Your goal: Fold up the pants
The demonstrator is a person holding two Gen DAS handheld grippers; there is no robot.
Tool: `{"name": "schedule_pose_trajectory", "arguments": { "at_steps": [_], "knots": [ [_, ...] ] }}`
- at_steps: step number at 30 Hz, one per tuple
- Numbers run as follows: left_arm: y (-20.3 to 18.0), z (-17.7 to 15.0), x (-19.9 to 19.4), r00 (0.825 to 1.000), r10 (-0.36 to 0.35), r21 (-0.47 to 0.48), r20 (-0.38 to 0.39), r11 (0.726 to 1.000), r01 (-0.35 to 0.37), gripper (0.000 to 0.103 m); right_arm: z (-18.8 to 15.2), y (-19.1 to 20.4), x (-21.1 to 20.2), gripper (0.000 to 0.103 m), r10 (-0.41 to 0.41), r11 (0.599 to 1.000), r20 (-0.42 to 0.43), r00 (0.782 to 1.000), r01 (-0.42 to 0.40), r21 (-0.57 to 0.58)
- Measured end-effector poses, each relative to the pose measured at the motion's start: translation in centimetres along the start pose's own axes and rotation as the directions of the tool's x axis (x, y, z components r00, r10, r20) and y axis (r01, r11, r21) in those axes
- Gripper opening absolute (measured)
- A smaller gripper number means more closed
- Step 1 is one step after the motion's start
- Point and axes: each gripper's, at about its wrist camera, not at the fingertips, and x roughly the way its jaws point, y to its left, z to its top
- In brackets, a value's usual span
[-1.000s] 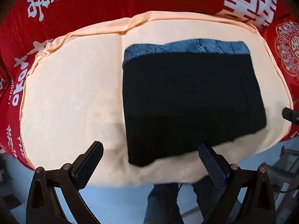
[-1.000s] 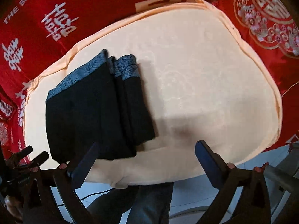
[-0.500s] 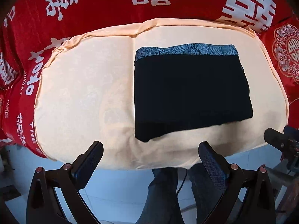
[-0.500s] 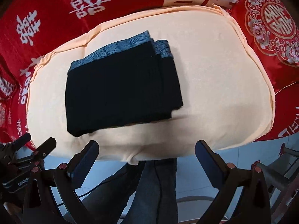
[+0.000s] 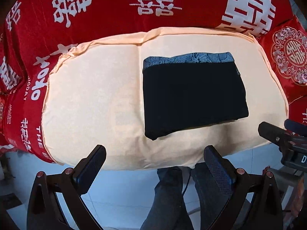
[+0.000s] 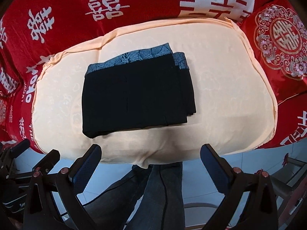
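The black pants lie folded into a flat rectangle on the peach cushion, their blue patterned waistband along the far edge. In the right wrist view the pants show stacked layers at their right side. My left gripper is open and empty, held off the cushion's near edge, well short of the pants. My right gripper is open and empty too, also back from the cushion. Neither touches the cloth.
A red bedcover with white characters surrounds the cushion. A red embroidered pillow lies at the right. The person's jeans-clad legs and pale blue floor are below. The other gripper's body shows at the right edge.
Both grippers have pulled back and away from the cushion, so the folded pants look smaller and farther. The pants have stayed still.
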Motion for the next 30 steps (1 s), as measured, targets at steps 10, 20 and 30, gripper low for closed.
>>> {"name": "schedule_pose_trajectory", "arguments": {
  "at_steps": [10,20,30],
  "knots": [
    [0.4,-0.4,-0.6,1.000,-0.020,0.013,0.017,1.000,0.020,0.102,-0.5,0.2,-1.4,0.103,-0.031,0.999,0.025,0.999,0.030,0.043],
    [1.6,-0.5,-1.2,0.999,-0.002,-0.025,0.038,1.000,0.003,0.102,-0.8,0.7,-2.1,0.103,-0.036,0.999,0.039,0.999,0.035,0.024],
    [0.4,-1.2,-0.9,1.000,0.018,-0.073,0.026,0.997,-0.016,0.102,-1.0,0.2,-1.9,0.103,-0.036,0.999,0.031,0.999,0.036,-0.008]
  ]
}}
